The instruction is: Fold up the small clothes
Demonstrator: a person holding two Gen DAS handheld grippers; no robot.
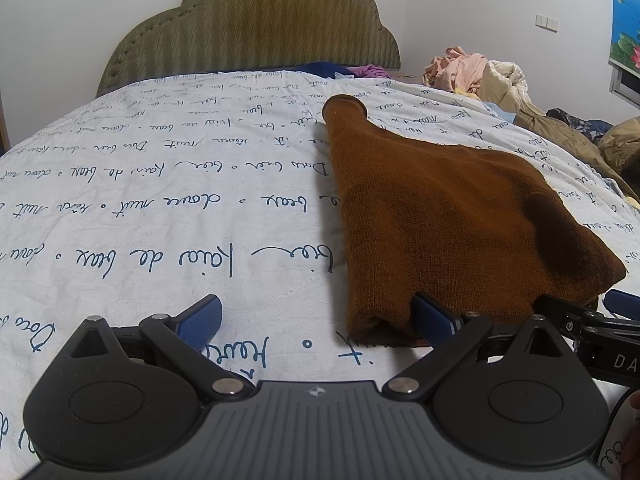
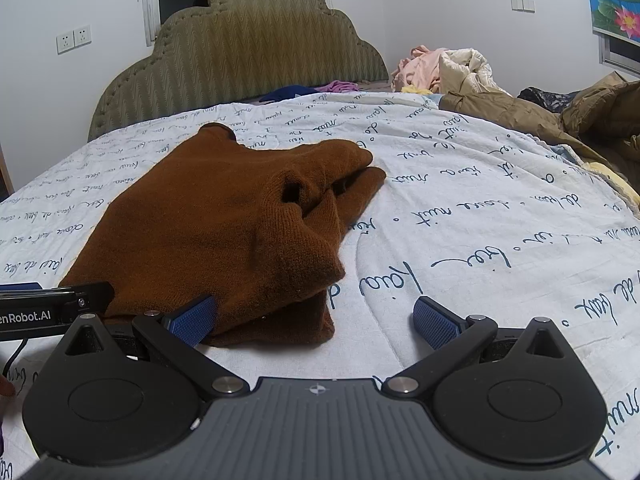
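Rust-brown knit sweater (image 2: pixel 224 220) on white bedspread (image 2: pixel 480 240) scrawled with blue script; olive zigzag headboard (image 2: pixel 256 48).

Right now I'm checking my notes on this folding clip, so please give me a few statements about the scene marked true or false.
1. The brown knit garment lies on a white quilt printed with handwriting. True.
2. The left gripper is clamped shut on the garment. False: its jaws are spread wide, with only one pad at the garment's near edge.
3. The right gripper is open. True.
4. The garment is spread out completely flat. False: it is folded over in layers, with a bunched part on its right side.
5. A pile of clothes sits at the far right of the bed. True.
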